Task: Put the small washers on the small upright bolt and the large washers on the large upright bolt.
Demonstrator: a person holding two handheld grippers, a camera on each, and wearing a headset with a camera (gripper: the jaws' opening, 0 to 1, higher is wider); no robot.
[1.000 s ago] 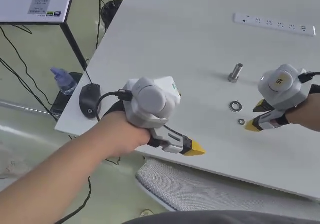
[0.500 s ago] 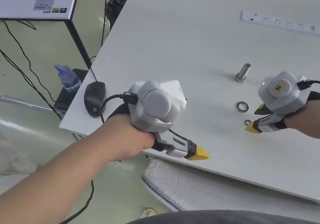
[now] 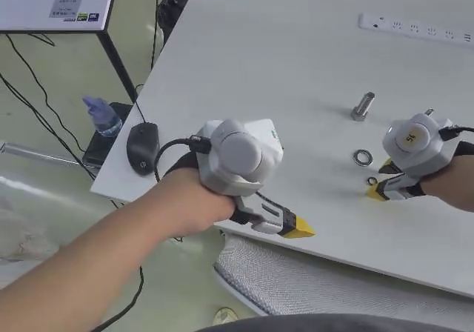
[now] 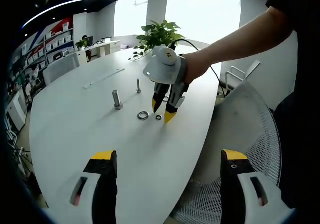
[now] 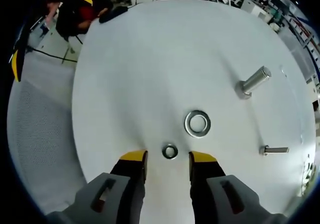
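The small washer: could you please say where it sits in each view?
Head view: small washer right of centre, by the right gripper's tips.
Left gripper view: near centre, below the right gripper.
Right gripper view: lower centre, between the jaws.
Shared landmark: large washer beside it.

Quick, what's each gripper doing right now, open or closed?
Left gripper: open, holding nothing.
Right gripper: open, empty, fingers poised at the small washer.

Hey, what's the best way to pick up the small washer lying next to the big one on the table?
Pinch the small washer across its outer rim, coming straight down from above. It lies flat on the table, so only its opposite edges offer a hold. The right gripper has its fingers open to either side of it, which looks well placed.
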